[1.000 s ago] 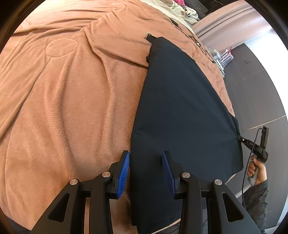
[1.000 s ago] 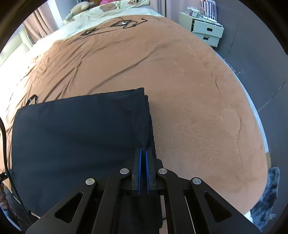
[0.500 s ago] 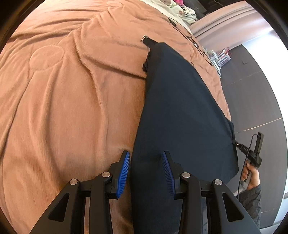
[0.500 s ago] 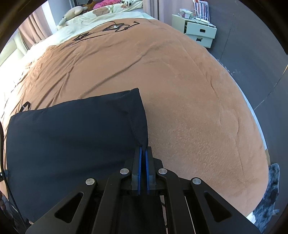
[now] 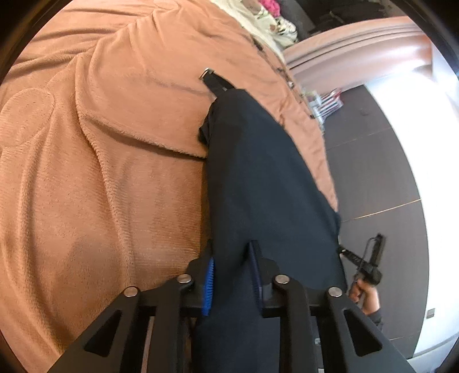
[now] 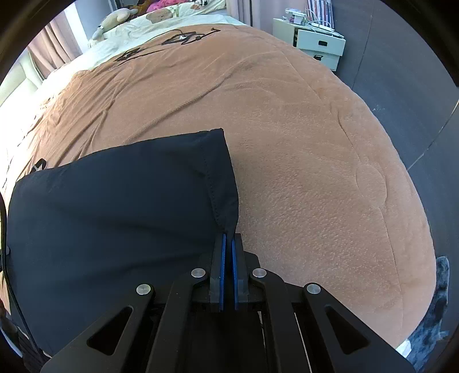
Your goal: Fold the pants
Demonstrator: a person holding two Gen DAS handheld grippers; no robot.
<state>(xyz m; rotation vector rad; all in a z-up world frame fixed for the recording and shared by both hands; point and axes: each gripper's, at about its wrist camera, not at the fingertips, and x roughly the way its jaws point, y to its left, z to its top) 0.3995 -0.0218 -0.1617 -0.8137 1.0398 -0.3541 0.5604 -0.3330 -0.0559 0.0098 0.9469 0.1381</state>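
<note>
The right gripper (image 6: 228, 244) has its blue pads pressed together on the hem corner of the dark navy woven-fabric pants (image 6: 120, 206). The left gripper (image 5: 231, 275) has just been closing its jaws around a bunched edge of the same garment, which lies between the pads; the picture is too blurred to tell whether they press on it yet. The cloth looks light, limp and fairly smooth, so it should sag between grips and is best taken at stitched hems or corners. It lies flat near the edge of a bed under a soft, fuzzy tan blanket (image 6: 301, 143), which may drag on it. Beyond are pale pillows (image 6: 160, 23), a white drawer unit (image 6: 318, 43) and dark flooring (image 5: 373, 172).
</note>
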